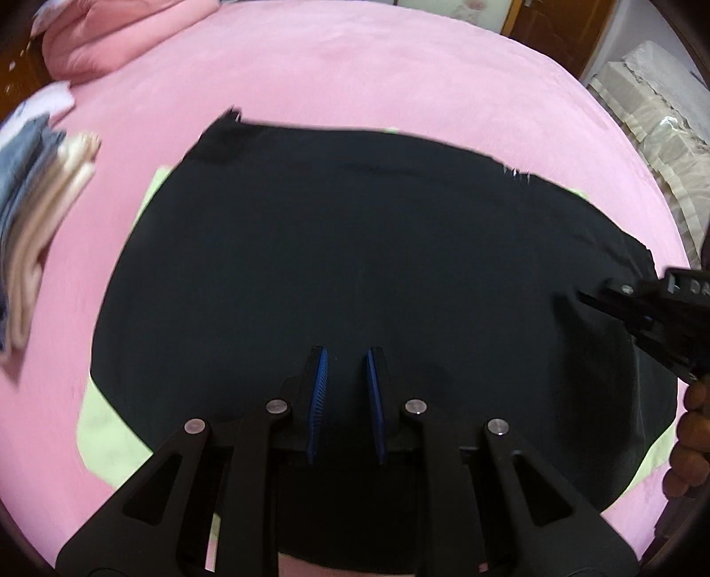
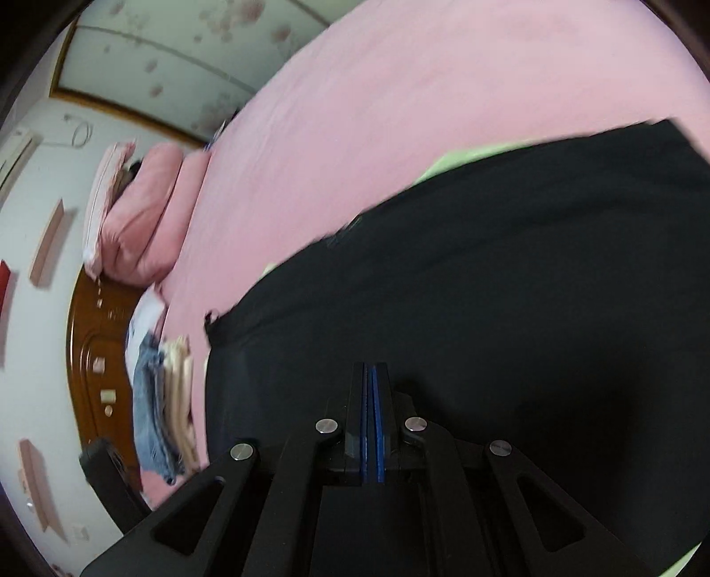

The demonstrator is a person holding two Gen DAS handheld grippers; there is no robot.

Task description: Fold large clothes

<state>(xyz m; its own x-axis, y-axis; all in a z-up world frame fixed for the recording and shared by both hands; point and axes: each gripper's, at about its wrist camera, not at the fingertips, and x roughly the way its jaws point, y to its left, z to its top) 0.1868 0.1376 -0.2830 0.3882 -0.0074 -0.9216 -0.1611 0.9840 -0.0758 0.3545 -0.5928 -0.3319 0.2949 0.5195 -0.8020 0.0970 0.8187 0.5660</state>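
A large black garment (image 1: 355, 231) lies spread over a light green cloth (image 1: 106, 426) on the pink bed (image 1: 355, 66). My left gripper (image 1: 346, 355) hangs over the garment's near middle. Its blue pads stand a narrow gap apart with only black cloth showing between them, and a pinch cannot be made out. My right gripper (image 1: 585, 296) reaches in over the garment's right edge, with a hand (image 1: 692, 426) behind it. In the right wrist view the right gripper (image 2: 370, 368) has its pads together above the garment (image 2: 510, 275). No cloth is visible between them.
A stack of folded clothes (image 1: 40, 213) sits on the bed left of the garment, seen also in the right wrist view (image 2: 164, 399). Pink bedding (image 1: 111, 35) is piled near the wooden headboard (image 2: 97, 346). A lace-covered piece of furniture (image 1: 656, 124) stands beyond the bed's right edge.
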